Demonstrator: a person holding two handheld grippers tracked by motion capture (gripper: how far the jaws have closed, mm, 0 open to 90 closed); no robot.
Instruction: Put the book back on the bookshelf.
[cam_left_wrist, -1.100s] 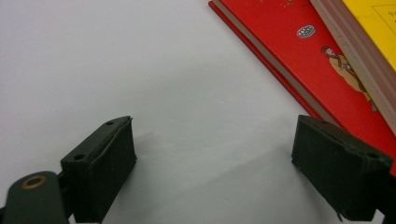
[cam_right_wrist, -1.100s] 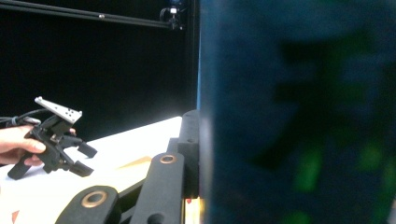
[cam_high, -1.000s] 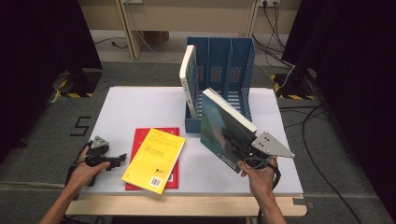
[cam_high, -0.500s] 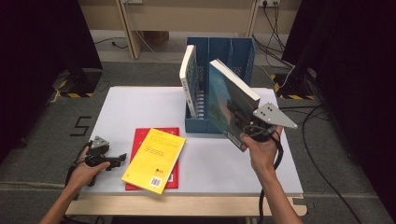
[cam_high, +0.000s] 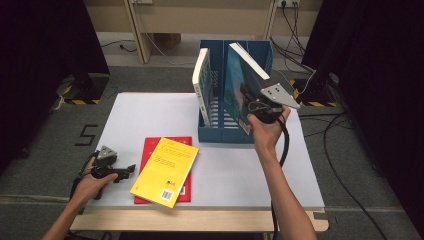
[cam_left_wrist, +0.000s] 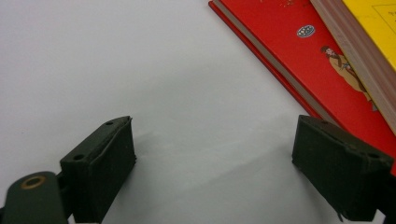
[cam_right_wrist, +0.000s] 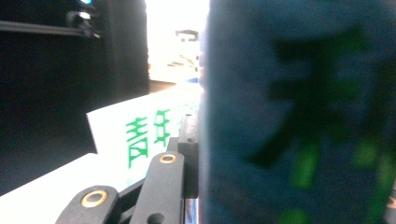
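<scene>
My right gripper (cam_high: 248, 101) is shut on a teal-covered book (cam_high: 234, 82) and holds it tilted in the air, above the front of the blue file rack (cam_high: 220, 134). In the right gripper view the teal book (cam_right_wrist: 299, 116) is a close blur beside one black finger (cam_right_wrist: 189, 149). A white book (cam_high: 201, 82) stands upright in the rack's left slot. My left gripper (cam_high: 128, 170) rests open on the table at the left, its pads (cam_left_wrist: 105, 163) apart with nothing between them. Just to its right a yellow book (cam_high: 166, 171) lies on a red book (cam_high: 150, 150).
The white table (cam_high: 150, 115) has bare surface left of the rack and in front of it. Black curtains stand at both sides. Cables run over the floor at the right. The red book (cam_left_wrist: 317, 60) lies close to the left gripper's right jaw.
My right gripper has carried the teal book up and away from the table's front, toward the rack. The left gripper has stayed where it was.
</scene>
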